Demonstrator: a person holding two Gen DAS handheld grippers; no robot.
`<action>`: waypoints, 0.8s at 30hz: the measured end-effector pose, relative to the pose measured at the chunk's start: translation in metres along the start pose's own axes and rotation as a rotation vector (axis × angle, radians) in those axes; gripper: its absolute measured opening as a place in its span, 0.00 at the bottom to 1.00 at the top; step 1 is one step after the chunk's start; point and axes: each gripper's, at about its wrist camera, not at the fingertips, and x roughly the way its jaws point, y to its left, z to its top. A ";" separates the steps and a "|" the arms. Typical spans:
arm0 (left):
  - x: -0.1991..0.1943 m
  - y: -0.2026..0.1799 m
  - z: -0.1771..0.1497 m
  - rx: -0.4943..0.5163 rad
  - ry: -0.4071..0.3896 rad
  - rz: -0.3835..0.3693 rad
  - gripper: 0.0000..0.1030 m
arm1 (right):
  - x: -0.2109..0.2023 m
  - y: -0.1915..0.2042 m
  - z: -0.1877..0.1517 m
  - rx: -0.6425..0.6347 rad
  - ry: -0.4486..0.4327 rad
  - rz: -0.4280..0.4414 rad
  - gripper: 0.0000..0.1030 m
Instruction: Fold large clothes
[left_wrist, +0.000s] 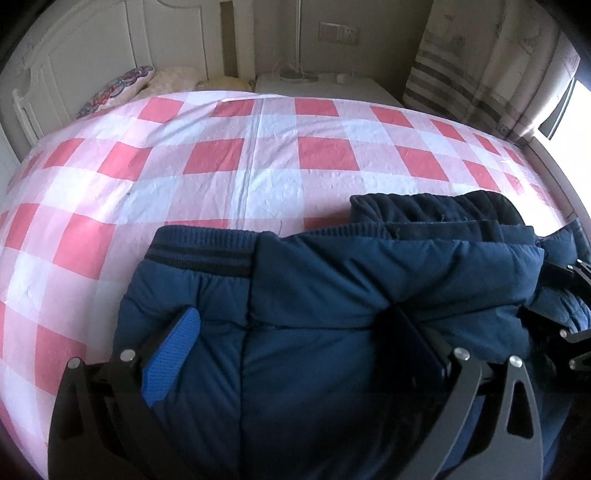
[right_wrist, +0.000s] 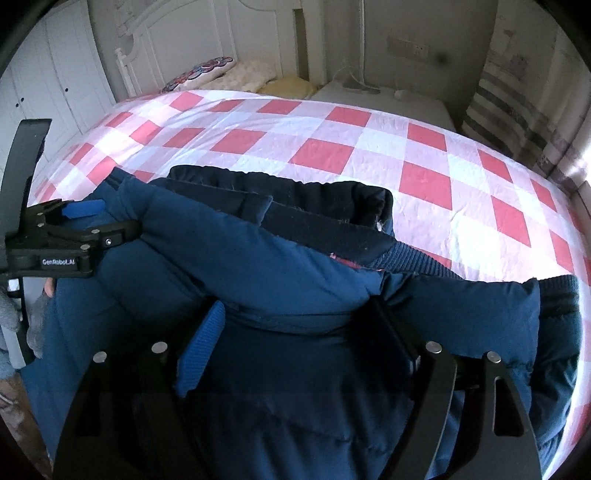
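The left gripper (left_wrist: 291, 343) stands wide, its blue-padded finger (left_wrist: 171, 356) and dark finger sunk into the navy puffer jacket (left_wrist: 332, 295) with a thick roll of it between them; whether the pads truly pinch or only straddle the padding I cannot tell. The right gripper (right_wrist: 295, 347) looks the same: jaws spread broad, a fat fold of the jacket bulging between its blue pad (right_wrist: 201, 350) and the black one, the grip itself unclear. In the right wrist view the left gripper shows at the left edge, with a grey-gloved hand (right_wrist: 37, 321) behind it. The jacket lies bundled at the near edge of the bed, already doubled over on itself, its ribbed knit hem (left_wrist: 207, 251) and dark fleecy collar (right_wrist: 295, 199) turned up toward the far side. It will likely handle as light but bulky: quilted, springy filling that puffs back, under a smooth shell that may slide against itself. Holding at seams or the ribbed hem should be surer than at loose padding. Under it spreads a red, pink and white checked bedsheet (left_wrist: 184, 155), thin and slightly creased, with pillows (left_wrist: 122, 88) against a white panelled headboard (left_wrist: 85, 51) beyond.
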 end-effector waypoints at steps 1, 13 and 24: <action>-0.004 0.002 0.001 -0.008 0.008 -0.002 0.98 | -0.007 0.000 0.001 0.001 -0.001 -0.017 0.77; 0.004 0.036 0.007 -0.090 0.008 0.053 0.98 | -0.022 -0.101 -0.018 0.186 -0.048 -0.123 0.86; -0.003 0.047 0.000 -0.133 -0.031 0.012 0.98 | -0.022 -0.114 -0.030 0.264 -0.112 -0.011 0.92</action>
